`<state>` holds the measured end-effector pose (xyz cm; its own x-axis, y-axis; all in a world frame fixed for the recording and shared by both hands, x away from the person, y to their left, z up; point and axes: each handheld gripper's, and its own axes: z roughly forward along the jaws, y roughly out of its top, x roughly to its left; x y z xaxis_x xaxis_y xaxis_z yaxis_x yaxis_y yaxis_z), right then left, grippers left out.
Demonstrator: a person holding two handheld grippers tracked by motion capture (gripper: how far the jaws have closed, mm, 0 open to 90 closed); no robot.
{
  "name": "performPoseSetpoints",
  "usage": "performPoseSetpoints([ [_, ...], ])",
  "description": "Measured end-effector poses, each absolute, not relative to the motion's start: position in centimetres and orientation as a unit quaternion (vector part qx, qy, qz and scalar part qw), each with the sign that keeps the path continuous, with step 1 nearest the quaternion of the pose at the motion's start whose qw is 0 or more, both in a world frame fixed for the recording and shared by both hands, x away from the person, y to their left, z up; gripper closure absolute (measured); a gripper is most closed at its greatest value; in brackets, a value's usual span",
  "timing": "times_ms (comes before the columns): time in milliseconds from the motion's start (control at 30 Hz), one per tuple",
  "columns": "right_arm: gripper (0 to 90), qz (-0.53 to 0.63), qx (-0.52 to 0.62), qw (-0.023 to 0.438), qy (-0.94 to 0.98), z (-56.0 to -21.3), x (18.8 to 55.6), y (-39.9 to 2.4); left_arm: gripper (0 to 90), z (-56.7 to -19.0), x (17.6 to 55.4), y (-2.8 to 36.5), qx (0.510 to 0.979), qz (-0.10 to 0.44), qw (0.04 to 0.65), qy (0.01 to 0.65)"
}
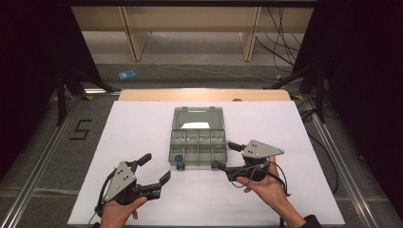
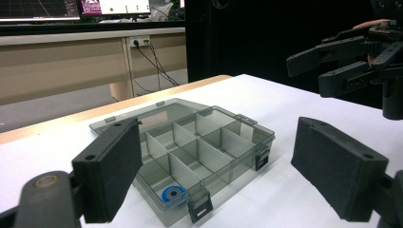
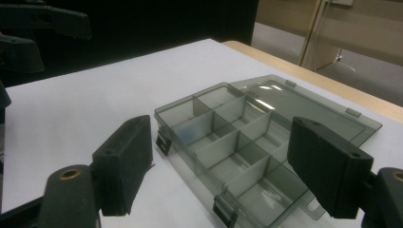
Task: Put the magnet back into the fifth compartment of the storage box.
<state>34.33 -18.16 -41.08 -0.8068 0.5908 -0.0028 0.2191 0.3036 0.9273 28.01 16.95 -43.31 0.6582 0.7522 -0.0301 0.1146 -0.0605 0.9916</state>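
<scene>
The left gripper (image 1: 151,169) hovers over the near-left part of the white desk (image 1: 133,128), jaws spread wide and holding nothing, and the right gripper (image 1: 223,155) hangs at the near right, its jaws likewise wide and empty. Between them, a little farther off, lies the compartment box (image 1: 198,146), a clear grey organiser with its lid (image 1: 198,117) swung open flat toward the far edge. Its long axis runs left to right across the desk, two rows of cells with two dark latches on the near wall. A small blue ring (image 1: 178,157) sits in the near-left corner cell, the one closest to the left gripper; the other cells look empty. The box lies ahead and to the right of the left gripper and just to the left of the right one, whose jaw tips reach almost to the box's near-right corner. By that measure the right gripper is nearer the box as a whole, while the left one is probably better placed for the ring's corner.
</scene>
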Motion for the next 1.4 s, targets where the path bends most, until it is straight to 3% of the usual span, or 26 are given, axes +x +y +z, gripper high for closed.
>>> performPoseSetpoints([
  [1400, 18.2, 0.550, 0.294, 0.174, 0.762, -42.1, 31.8, -21.3, 16.3, -43.3, 28.0, 16.9, 0.678, 0.262, 0.607, 0.321],
])
